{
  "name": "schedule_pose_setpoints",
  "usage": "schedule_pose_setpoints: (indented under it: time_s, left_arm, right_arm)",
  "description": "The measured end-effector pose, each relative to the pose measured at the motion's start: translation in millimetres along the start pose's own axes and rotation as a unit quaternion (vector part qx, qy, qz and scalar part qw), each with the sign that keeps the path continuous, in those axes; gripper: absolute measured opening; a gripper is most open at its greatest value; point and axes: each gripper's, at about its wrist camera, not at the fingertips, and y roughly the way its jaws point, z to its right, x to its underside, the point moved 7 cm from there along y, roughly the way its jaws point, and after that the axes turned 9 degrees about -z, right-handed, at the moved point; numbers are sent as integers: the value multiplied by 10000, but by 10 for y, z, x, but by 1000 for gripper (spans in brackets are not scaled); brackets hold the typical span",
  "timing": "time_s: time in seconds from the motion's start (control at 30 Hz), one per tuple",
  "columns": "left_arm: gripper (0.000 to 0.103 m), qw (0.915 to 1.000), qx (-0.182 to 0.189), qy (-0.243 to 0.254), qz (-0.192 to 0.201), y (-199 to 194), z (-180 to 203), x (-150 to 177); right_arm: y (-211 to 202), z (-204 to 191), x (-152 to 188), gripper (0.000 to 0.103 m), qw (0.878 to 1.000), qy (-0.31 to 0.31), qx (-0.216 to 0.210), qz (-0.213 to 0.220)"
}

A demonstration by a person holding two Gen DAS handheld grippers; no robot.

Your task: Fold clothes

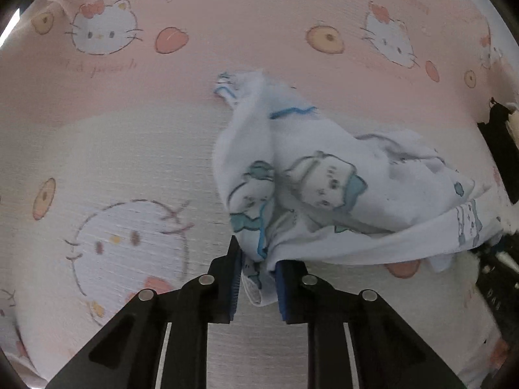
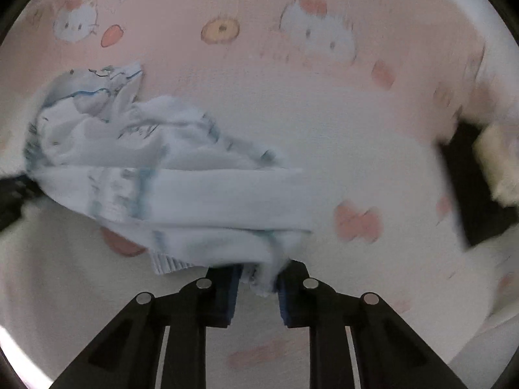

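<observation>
Left wrist view: white printed garment point(image 1: 324, 175), light and limp, lies bunched at 1 o'clock on the pink bedsheet point(image 1: 129, 103); left gripper point(image 1: 258, 278) holds its hem, jaws part closed on fabric, angled low. Right wrist view: right gripper point(image 2: 258, 287) likewise pinches an edge; ribbed hems judged the best hold

I worked over a bed sheet point(image 1: 136, 136), pink toward the far side and paler near me, printed with white cat faces, bows, peaches and small flowers; its weave showed fine horizontal ribbing. On it lay a crumpled white garment point(image 1: 324, 175) with blue cartoon prints, part lifted off the surface, its far end resting on the pink area. At the right edge sat a dark object point(image 2: 467, 181), blurred, with something cream-coloured against it.
</observation>
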Motion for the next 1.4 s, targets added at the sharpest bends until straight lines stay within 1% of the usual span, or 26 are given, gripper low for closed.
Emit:
schedule_pose_setpoints:
  time_s: [0.1, 0.17, 0.23, 0.27, 0.3, 0.37, 0.47, 0.57, 0.6, 0.63, 0.7, 0.73, 0.77, 0.8, 0.83, 0.87, 0.9, 0.97, 1.1, 1.23, 1.27, 1.4]
  left_arm:
    - [16, 9999, 84, -5, 97, -115, -24, 15]
    - [16, 9998, 134, -40, 162, -187, -43, 3]
    - [16, 9995, 212, -111, 199, -245, -64, -8]
    - [16, 9992, 320, -182, 177, -261, -62, 19]
    - [16, 9989, 381, -225, 163, -275, -72, 53]
    - [16, 9991, 344, -211, 161, -296, -130, 139]
    - [16, 9992, 329, -207, 19, -279, -255, 404]
    - [16, 9970, 583, -501, -120, -164, -267, 388]
    - [16, 9958, 668, -599, -166, -126, -271, 382]
    - [16, 9936, 814, -760, -206, -101, -287, 387]
    - [17, 9828, 1292, -1292, -276, -92, -364, 436]
    - [18, 9765, 1470, -1540, -343, -84, -406, 467]
    - [19, 9692, 1647, -1787, -409, -77, -447, 496]
    - [24, 9631, 1773, -1973, -453, -78, -483, 522]
    - [28, 9606, 1813, -2056, -458, -91, -505, 542]
    - [38, 9580, 1852, -2139, -463, -104, -528, 561]
    - [47, 9553, 1892, -2221, -468, -117, -551, 580]
    - [54, 9529, 1924, -2291, -491, -138, -572, 596]
    - [54, 9490, 2005, -2352, -625, -167, -613, 628]
    - [54, 9444, 2075, -2461, -671, -166, -581, 601]
    - [54, 9420, 2117, -2508, -697, -161, -568, 597]
    - [54, 9275, 2445, -2715, -784, -141, -498, 584]
  right_arm:
    - [-124, 97, -88, 18, 9963, -231, 714, 418]
    - [-197, 105, -145, 18, 9887, -497, 1233, 699]
    - [-199, 48, -294, 18, 9801, -724, 1604, 917]
    - [-193, 25, -329, 18, 9773, -792, 1717, 954]
    - [-184, 38, -301, 18, 9789, -787, 1652, 912]
    - [-166, 64, -244, 18, 9818, -777, 1523, 828]
    - [-140, 102, -160, 18, 9857, -763, 1327, 702]
    - [-116, 140, -74, 18, 9891, -748, 1131, 575]
    - [-105, 155, -40, 18, 9913, -707, 990, 503]
    - [-90, 175, 4, 18, 9951, -596, 700, 372]
    - [-68, 213, 92, 20, 9992, -371, 118, 109]
    - [-60, 231, 135, 24, 9995, -258, -174, -23]
    - [-58, 255, 176, 34, 9987, -127, -476, -147]
    - [-61, 293, 211, 43, 9965, 40, -799, -257]
    - [-67, 339, 246, 57, 9934, 216, -1068, -352]
    - [-72, 401, 278, 63, 9907, 411, -1230, -417]
    - [-78, 458, 309, 65, 9874, 586, -1387, -481]
    - [-82, 544, 365, 66, 9800, 860, -1690, -596]
    - [-76, 627, 470, 66, 9593, 1455, -2304, -736]
    - [-78, 716, 566, 66, 9310, 2039, -2899, -870]
    - [-79, 739, 589, 66, 9228, 2183, -3045, -903]
    - [-92, 826, 667, 66, 8851, 2744, -3620, -1013]
